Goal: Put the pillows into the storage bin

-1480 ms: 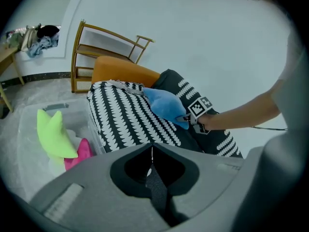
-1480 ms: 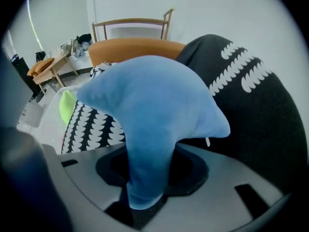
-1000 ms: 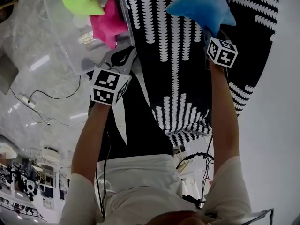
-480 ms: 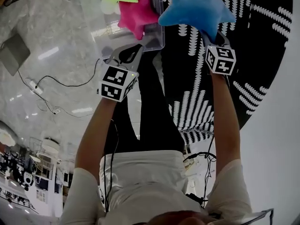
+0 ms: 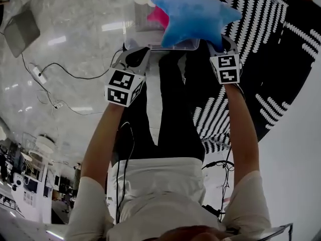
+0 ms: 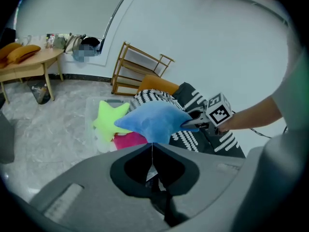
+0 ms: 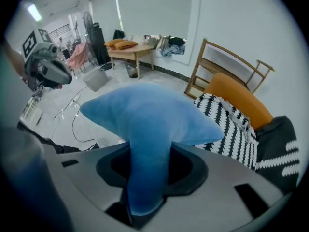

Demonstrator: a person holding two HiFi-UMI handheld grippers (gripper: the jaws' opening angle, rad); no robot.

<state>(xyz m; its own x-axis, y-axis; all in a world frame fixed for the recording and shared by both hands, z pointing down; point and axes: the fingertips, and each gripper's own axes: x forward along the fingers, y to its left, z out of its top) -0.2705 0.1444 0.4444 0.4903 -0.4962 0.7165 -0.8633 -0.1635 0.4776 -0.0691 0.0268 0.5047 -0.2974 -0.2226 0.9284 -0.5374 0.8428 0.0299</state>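
Currently the right hand-held gripper [image 5: 218, 46] is clamped on one arm of the blue star pillow [image 5: 193, 16]; the right gripper view shows that arm pinched between both jaws, with the rest of the star spreading above them. The pillow is carried in the air at the near right side of the clear storage bin [image 5: 145, 43], and in the head view it overlaps the bin's near rim. It does not rest inside the bin. The left hand-held gripper [image 5: 135, 59] sits just near of the bin's near left corner; its own view shows the jaws pressed together with nothing between them. Inside the bin lie a green star pillow [image 6: 108, 120] and a pink star pillow [image 6: 130, 140], touching each other, the green one further left. The bin stands on a pale glossy floor [image 5: 70, 24]. A black-and-white patterned cloth [image 5: 261, 49] lies to its right. A dark cable [image 5: 55, 69] trails across the floor to the left, well apart from the bin.
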